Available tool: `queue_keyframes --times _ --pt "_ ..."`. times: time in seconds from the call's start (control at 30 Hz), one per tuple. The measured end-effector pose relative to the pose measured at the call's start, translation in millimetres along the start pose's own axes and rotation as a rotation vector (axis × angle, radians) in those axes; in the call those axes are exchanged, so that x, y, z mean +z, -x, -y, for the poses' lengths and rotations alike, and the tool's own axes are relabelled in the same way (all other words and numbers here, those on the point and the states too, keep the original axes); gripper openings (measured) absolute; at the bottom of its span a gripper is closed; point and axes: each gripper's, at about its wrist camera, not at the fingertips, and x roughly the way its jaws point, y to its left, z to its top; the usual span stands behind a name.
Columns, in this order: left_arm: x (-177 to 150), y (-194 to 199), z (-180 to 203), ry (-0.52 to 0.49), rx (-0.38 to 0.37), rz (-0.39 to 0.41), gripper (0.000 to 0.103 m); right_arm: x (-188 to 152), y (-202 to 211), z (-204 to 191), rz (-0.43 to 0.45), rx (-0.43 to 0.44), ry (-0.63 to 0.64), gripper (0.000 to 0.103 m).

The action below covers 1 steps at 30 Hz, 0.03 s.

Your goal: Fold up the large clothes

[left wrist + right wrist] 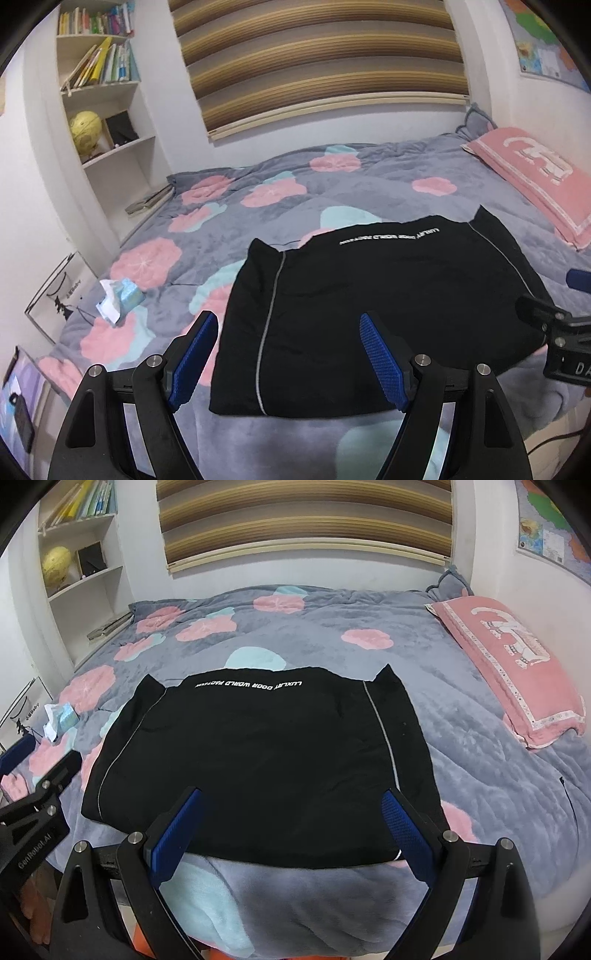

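Note:
A black garment (369,302) with grey piping and white lettering lies folded into a rough rectangle on the bed, near its front edge; it also shows in the right wrist view (258,753). My left gripper (288,325) is open and empty, held above the garment's near left part. My right gripper (291,801) is open and empty, held above the garment's near edge. The right gripper's body shows at the right of the left wrist view (554,325); the left gripper's body shows at the left of the right wrist view (40,805).
The bed has a grey quilt with pink flowers (369,635). A pink pillow (517,664) lies at the right. A tissue pack (118,299) lies on the bed's left side. A bookshelf (107,110) stands at the left wall.

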Motion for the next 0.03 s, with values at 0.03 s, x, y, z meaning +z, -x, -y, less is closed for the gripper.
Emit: queue_keyframes --times 0.03 --pt "-0.1 -0.5 -0.8 -0.002 -0.001 -0.004 0.08 -0.3 -0.9 -0.8 -0.002 0.0 0.004 0.098"
